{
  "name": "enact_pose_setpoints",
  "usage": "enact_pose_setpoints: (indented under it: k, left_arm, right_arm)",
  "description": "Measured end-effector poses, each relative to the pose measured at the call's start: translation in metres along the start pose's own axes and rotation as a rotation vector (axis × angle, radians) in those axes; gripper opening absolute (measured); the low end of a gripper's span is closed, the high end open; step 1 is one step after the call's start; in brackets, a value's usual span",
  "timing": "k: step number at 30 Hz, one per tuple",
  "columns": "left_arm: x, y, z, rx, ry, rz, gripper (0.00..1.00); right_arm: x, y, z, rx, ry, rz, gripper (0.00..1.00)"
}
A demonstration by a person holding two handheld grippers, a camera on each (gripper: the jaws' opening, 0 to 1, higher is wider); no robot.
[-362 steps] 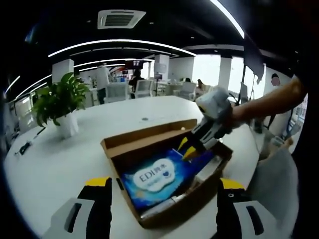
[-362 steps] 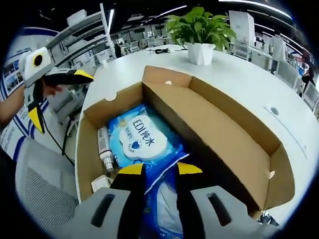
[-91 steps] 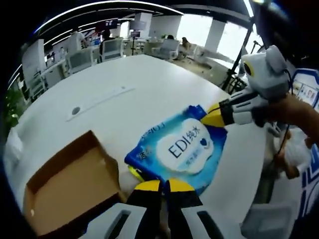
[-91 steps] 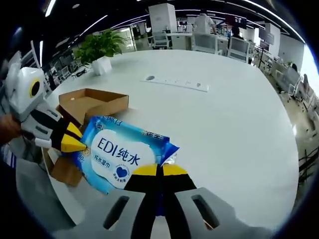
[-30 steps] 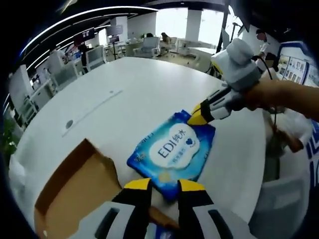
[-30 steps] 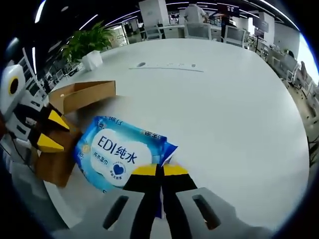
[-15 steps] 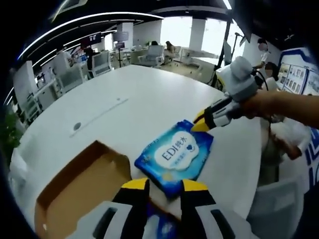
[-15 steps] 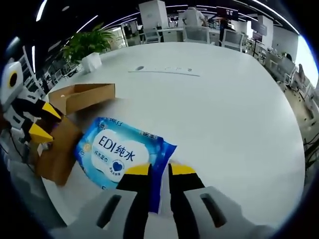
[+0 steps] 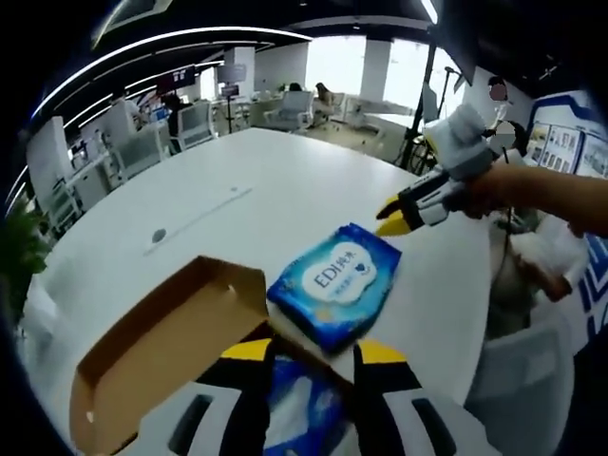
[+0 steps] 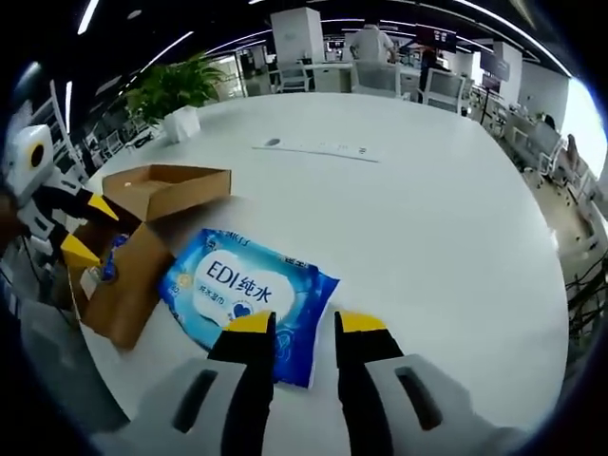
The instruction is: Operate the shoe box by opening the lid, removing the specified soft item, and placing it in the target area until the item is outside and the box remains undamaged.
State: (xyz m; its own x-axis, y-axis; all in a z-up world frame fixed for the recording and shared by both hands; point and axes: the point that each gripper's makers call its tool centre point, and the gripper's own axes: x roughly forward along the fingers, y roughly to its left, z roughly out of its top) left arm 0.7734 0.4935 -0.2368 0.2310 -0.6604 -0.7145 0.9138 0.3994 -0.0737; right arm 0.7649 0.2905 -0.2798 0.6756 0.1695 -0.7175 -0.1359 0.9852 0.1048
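Observation:
The blue "EDI" wipes pack point(image 9: 334, 280) point(image 10: 245, 290) lies flat on the white table point(image 10: 427, 218), outside the open cardboard shoe box point(image 9: 161, 351) point(image 10: 128, 256). In the right gripper view my right gripper point(image 10: 305, 325) stands open just short of the pack's near edge, holding nothing. From the left gripper view that same gripper point(image 9: 391, 217) hovers beyond the pack's far corner. My left gripper point(image 9: 313, 353) is open above the box, with another blue pack point(image 9: 294, 413) showing in the box between its jaws. At the left of the right gripper view it point(image 10: 85, 228) hangs beside the box.
A potted plant point(image 10: 176, 90) stands far back on the table. A flat power strip point(image 10: 318, 147) and a round grommet point(image 9: 159, 235) are set into the tabletop. The table edge runs close behind the box, with a grey chair point(image 9: 518, 380) beyond it.
My right gripper has opened, let go of the wipes pack and drawn back a little. The left gripper has pulled back over the box. The pack now rests on the table.

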Motion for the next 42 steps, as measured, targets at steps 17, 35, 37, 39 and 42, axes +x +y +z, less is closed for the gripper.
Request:
enact_pose_setpoints:
  k: [17,35,37,39,42]
  left_arm:
    - [-0.037,0.040,-0.038,-0.016,-0.001,0.046,0.40]
    - [-0.053,0.046,-0.057,0.076,-0.027,-0.049,0.40]
    - [-0.053,0.045,-0.059,0.084,-0.029,-0.072,0.40]
    - [-0.053,0.042,-0.061,0.101,-0.018,-0.089,0.40]
    - [-0.052,0.040,-0.064,0.145,-0.001,-0.111,0.40]
  right_arm:
    - [-0.030,0.029,0.023,-0.050,-0.063,0.021,0.34]
    - [-0.041,0.082,0.041,-0.228,-0.100,0.120,0.44]
    - [-0.041,0.089,0.044,-0.265,-0.103,0.142,0.46]
    - [-0.041,0.097,0.046,-0.300,-0.103,0.161,0.47]
    - [-0.042,0.111,0.048,-0.343,-0.098,0.182,0.48]
